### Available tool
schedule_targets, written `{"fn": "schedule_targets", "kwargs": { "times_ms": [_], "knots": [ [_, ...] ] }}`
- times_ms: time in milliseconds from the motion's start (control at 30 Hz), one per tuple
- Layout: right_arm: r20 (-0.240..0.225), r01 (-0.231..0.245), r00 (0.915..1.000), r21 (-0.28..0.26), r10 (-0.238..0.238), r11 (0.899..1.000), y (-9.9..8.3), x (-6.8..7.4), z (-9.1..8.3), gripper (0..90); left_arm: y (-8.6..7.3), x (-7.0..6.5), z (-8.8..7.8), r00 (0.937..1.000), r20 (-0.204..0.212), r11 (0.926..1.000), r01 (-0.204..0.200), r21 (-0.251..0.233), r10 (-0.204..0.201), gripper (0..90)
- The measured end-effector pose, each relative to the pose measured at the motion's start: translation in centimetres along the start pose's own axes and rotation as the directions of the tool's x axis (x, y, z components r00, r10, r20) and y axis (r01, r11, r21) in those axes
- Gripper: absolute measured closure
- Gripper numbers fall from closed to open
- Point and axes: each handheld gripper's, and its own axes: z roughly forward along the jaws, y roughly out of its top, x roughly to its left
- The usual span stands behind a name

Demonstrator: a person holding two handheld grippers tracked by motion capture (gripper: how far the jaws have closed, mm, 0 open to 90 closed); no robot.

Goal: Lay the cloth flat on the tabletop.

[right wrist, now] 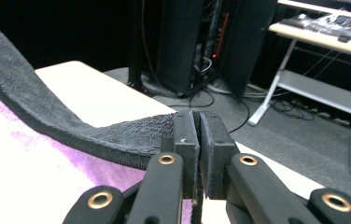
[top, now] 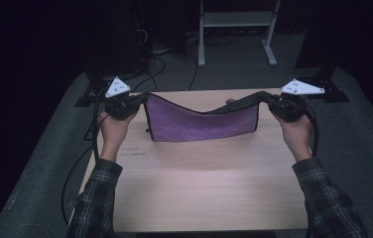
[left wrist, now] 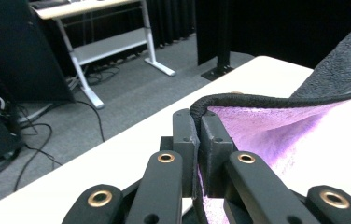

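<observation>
From above, the left gripper [top: 137, 102] and right gripper [top: 269, 101] are holding a purple cloth [top: 202, 123] by its top corners, sagging over the desk [top: 204, 183]. In the left gripper view, the fingers [left wrist: 185, 140] are clamping the cloth's [left wrist: 267, 126] black hem. In the right gripper view, the fingers [right wrist: 215, 144] are pinching its [right wrist: 71, 135] dark edge.

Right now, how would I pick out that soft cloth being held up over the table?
Look at the pale wooden table, toward its far edge. Between the left gripper and the right gripper, each clamped on a top corner, hangs a purple terry towel with dark edging, sagging in the middle. It is the one soft, coloured thing there.
</observation>
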Motion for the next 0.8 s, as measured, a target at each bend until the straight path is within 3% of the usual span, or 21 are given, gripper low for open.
{"fn": "schedule_targets", "kwargs": {
  "times_ms": [233, 467, 633, 800],
  "knots": [
    [-0.049, -0.008, 0.9988, 0.026, 0.010, 1.000, -2.9, 1.3, -1.2, 85.6, -3.0, -1.1, -0.6, 0.9978, 0.052, 0.9990, 0.039, 0.021, -0.040, 85.9],
    [-0.079, -0.015, 0.9967, 0.055, 0.020, 0.998, -5.0, 2.3, -2.1, 85.5, -5.0, -2.2, -1.0, 0.9953, 0.085, 0.9981, 0.044, 0.044, -0.048, 85.9],
    [-0.105, -0.013, 0.9942, 0.095, 0.023, 0.995, -7.5, 3.1, -3.1, 85.5, -6.5, -2.9, -1.7, 0.9904, 0.120, 0.9957, 0.062, 0.068, -0.070, 85.9],
    [-0.120, -0.007, 0.9925, 0.125, 0.023, 0.992, -8.5, 3.6, -4.0, 85.5, -8.1, -3.8, -2.5, 0.9866, 0.143, 0.9938, 0.067, 0.089, -0.079, 85.9]
  ]
}}
